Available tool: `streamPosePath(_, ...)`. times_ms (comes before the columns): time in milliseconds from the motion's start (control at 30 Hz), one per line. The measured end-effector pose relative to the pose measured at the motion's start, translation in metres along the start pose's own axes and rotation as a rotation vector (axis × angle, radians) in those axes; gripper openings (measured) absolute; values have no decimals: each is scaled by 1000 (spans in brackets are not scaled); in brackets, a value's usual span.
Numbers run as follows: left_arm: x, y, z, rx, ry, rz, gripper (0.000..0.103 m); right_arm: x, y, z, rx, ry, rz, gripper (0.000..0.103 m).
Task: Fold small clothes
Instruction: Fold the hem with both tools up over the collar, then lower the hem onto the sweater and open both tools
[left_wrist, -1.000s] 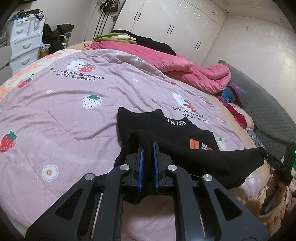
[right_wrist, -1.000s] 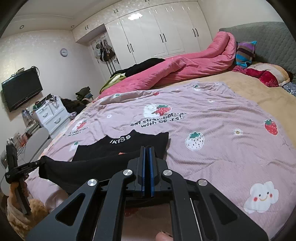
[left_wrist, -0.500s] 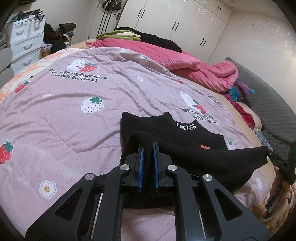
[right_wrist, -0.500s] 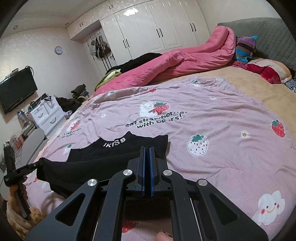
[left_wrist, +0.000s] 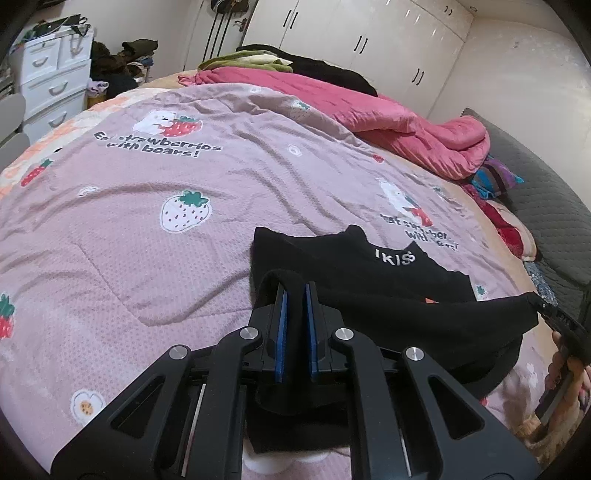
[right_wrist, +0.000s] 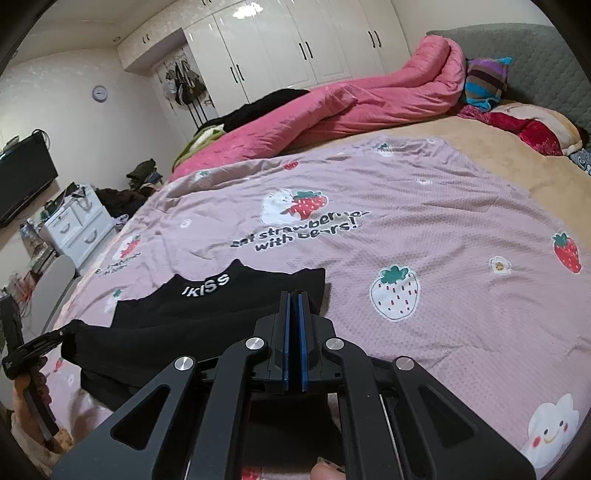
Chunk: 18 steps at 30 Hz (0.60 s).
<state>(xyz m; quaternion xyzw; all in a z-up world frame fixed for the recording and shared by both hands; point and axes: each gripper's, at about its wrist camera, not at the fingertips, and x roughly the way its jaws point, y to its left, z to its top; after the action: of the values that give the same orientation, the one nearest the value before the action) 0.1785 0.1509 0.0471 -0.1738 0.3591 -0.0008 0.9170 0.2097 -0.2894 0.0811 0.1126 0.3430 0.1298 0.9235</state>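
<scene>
L hand-held gripper (left_wrist: 295, 291) | R hand-held gripper (right_wrist: 294, 299) | both clamped on black top (left_wrist: 388, 295) hem

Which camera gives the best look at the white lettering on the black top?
The right wrist view: the white lettering on the black top sits nearer and reads whole. In the left wrist view the lettering is smaller and farther off.

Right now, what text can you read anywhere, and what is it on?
"IKISS": white letters on the black garment.
"Eat strawberries with bears!": printed on the pink bedspread, repeated near the garment, partly creased.
Wall clock: face too small to read.
</scene>
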Motion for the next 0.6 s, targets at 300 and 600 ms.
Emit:
streamPosePath(300, 4, 5, -2, -15, -20, 31, 24, 20, 3, -4, -40, 5, -63, 26)
streamPosePath(600, -32, -15, -22, 88, -55, 4, 24, -9, 11, -30, -135, 0, -51, 28)
